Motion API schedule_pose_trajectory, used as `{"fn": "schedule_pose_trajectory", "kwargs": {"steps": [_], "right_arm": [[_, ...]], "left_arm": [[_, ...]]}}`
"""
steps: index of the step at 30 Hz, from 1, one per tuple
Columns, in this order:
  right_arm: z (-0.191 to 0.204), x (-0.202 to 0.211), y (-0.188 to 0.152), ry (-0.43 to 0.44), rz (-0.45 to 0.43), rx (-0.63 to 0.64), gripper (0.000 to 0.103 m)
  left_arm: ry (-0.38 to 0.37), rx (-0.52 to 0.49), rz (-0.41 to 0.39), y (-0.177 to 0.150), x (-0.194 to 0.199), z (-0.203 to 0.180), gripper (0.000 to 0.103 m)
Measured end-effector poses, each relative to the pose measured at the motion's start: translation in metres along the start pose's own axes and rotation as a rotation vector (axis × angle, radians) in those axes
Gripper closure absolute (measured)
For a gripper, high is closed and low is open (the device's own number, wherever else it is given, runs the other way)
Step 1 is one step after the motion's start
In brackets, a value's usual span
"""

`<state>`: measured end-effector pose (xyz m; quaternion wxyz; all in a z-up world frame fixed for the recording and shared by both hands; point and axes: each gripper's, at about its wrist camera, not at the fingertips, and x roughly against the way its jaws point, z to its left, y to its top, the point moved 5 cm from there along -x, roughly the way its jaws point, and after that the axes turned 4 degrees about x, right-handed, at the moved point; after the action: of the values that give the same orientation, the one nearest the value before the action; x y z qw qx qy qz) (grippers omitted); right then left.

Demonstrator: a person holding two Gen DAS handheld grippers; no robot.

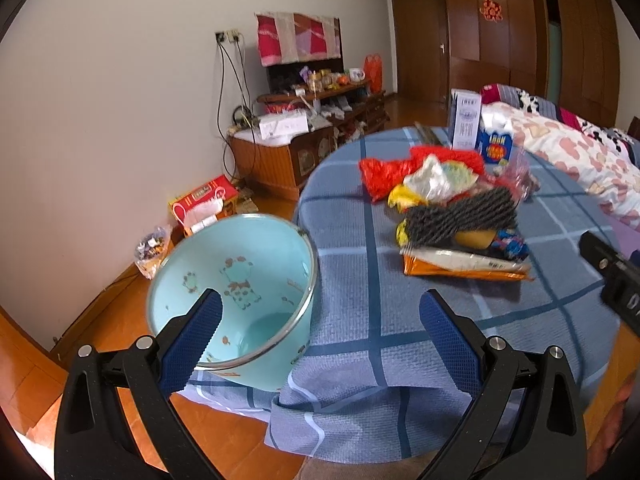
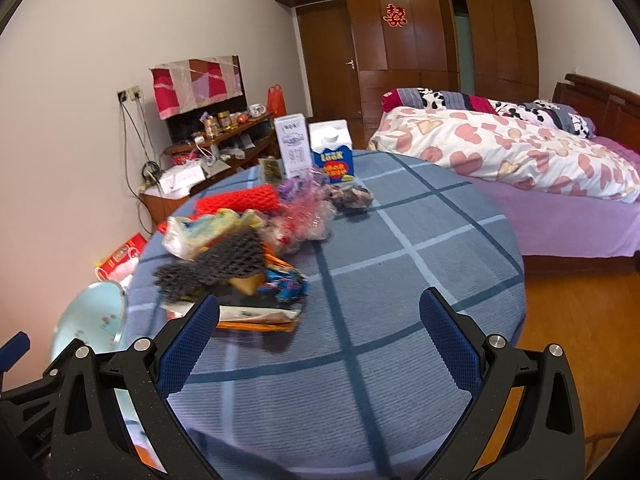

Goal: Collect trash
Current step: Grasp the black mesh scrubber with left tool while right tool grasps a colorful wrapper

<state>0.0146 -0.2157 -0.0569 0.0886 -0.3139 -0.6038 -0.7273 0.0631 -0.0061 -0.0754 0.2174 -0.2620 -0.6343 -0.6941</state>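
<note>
Both hand-held grippers are spread wide and hold nothing. Seen from its own camera, the left hand-held gripper (image 1: 320,316) hangs over the near edge of the round desk (image 1: 400,320), which is covered in a blue checked cloth; its left finger (image 1: 192,344) overlaps the mouth of a light blue trash bin (image 1: 240,292) printed with cartoon animals. That bin stands on the wooden floor (image 1: 80,360) just beside the desk, its rim touching the hanging cloth, and it looks empty inside. The right hand-held gripper (image 2: 320,316) hovers above bare cloth nearer the middle of the desk, with the trash pile just ahead of its left finger (image 2: 188,340).

The trash pile (image 1: 452,208) lies toward the far left of the desk: a dark foam fruit net (image 1: 460,216) on top, an orange snack wrapper (image 1: 464,270) flat underneath at the near side, a red foam net (image 1: 400,172) behind, and crumpled clear and yellow plastic between them. A small blue candy wrapper (image 1: 510,244) sits at the pile's right edge. Behind the pile stand 2 upright cartons, a white box (image 2: 294,146) and a blue juice carton (image 2: 332,152), side by side near the far edge. A dark crumpled wad (image 2: 352,197) lies apart, to the right of the pile.

Beyond the desk is a bed (image 2: 520,168) with a heart-print quilt.
</note>
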Motion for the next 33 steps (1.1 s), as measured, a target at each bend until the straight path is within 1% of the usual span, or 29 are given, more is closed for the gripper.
{"fn": "schedule_pose_trajectory", "kwargs": {"steps": [3, 7, 9, 10, 14, 16, 20, 23, 25, 28, 29, 30, 32, 33], "right_arm": [[-0.009, -0.013, -0.001, -0.004, 0.011, 0.009, 0.005], [-0.015, -0.035, -0.002, 0.003, 0.042, 0.024, 0.007], [-0.016, -0.045, -0.004, 0.014, 0.067, 0.037, 0.016], [-0.015, -0.050, -0.005, 0.021, 0.080, 0.045, 0.022], [-0.014, -0.072, -0.010, 0.048, 0.142, 0.037, 0.024], [-0.010, -0.078, -0.008, 0.060, 0.154, 0.044, 0.028], [-0.005, -0.087, -0.005, 0.087, 0.172, 0.050, 0.029], [-0.001, -0.090, -0.005, 0.095, 0.178, 0.076, 0.029], [-0.003, -0.093, -0.004, 0.094, 0.185, 0.066, 0.029], [-0.008, -0.096, -0.005, 0.103, 0.204, 0.043, 0.029], [-0.008, -0.096, -0.006, 0.104, 0.207, 0.042, 0.029], [-0.007, -0.096, -0.006, 0.107, 0.208, 0.044, 0.029], [-0.005, -0.096, -0.005, 0.112, 0.203, 0.054, 0.030], [-0.003, -0.096, -0.004, 0.115, 0.200, 0.060, 0.031]], "left_arm": [[-0.026, -0.001, 0.022, -0.004, -0.016, -0.003, 0.007], [-0.040, -0.038, 0.027, -0.003, -0.032, -0.011, 0.007], [-0.055, -0.047, 0.035, -0.001, -0.040, -0.015, 0.011], [-0.063, -0.048, 0.037, 0.000, -0.043, -0.018, 0.011], [-0.089, -0.072, 0.043, 0.007, -0.056, -0.027, 0.013], [-0.106, -0.082, 0.032, 0.014, -0.060, -0.033, 0.013], [-0.167, -0.115, 0.001, 0.031, -0.068, -0.050, 0.014], [-0.235, -0.134, 0.002, 0.045, -0.080, -0.066, 0.021], [-0.279, -0.145, 0.015, 0.049, -0.088, -0.077, 0.022], [-0.310, -0.162, 0.042, 0.050, -0.099, -0.091, 0.030], [-0.315, -0.166, 0.050, 0.050, -0.102, -0.095, 0.035], [-0.322, -0.167, 0.055, 0.049, -0.104, -0.097, 0.043], [-0.336, -0.170, 0.071, 0.047, -0.108, -0.101, 0.051], [-0.336, -0.171, 0.069, 0.047, -0.108, -0.101, 0.053]]}}
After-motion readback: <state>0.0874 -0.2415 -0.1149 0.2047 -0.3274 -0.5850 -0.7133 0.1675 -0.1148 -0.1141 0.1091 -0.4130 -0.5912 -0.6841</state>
